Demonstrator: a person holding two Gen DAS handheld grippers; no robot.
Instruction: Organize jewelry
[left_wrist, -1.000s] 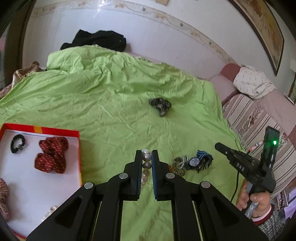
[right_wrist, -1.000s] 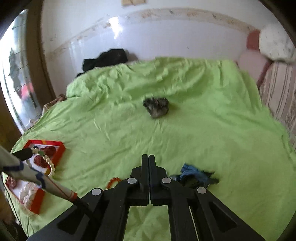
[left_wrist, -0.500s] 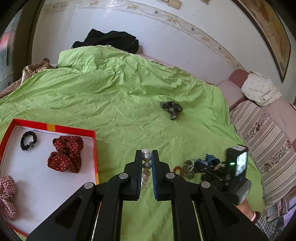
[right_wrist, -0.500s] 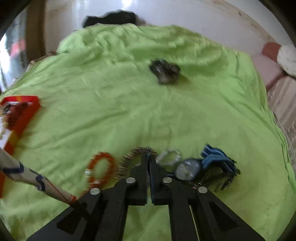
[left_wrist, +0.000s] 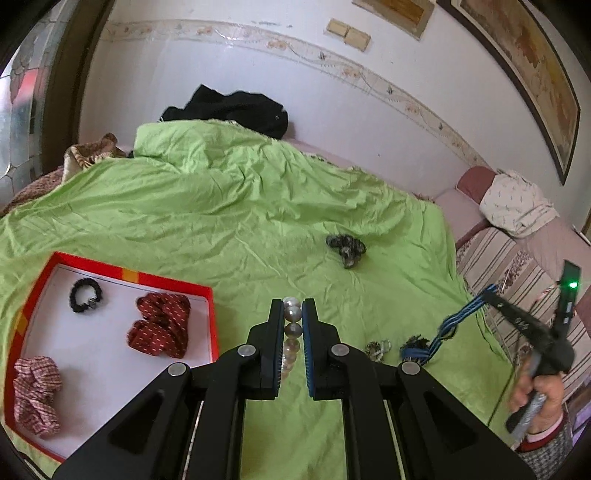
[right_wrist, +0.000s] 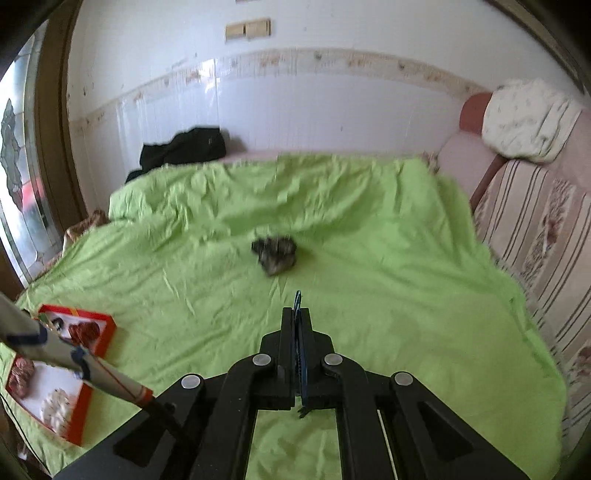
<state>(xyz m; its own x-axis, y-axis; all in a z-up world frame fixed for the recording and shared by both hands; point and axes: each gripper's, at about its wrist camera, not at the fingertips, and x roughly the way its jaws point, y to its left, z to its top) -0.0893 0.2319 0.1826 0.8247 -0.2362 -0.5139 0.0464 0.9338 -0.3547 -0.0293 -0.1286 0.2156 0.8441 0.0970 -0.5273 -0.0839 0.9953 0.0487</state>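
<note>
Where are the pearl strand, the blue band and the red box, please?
pearl strand (left_wrist: 293, 314): left wrist view, bead between the fingers.
blue band (left_wrist: 460, 320): left wrist view, hanging cords.
red box (left_wrist: 168, 281): left wrist view, far rim.

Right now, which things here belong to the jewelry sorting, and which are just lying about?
Job:
- pearl strand in left tool
- blue striped band in right tool
- red tray
- dark scrunchie

Lying about:
- black garment
- white pillow

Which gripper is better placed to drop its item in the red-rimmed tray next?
Left. The left gripper, clamping the pearl bead strand, sits beside the red-rimmed tray; the right gripper lifts the blue striped band far away.
</note>
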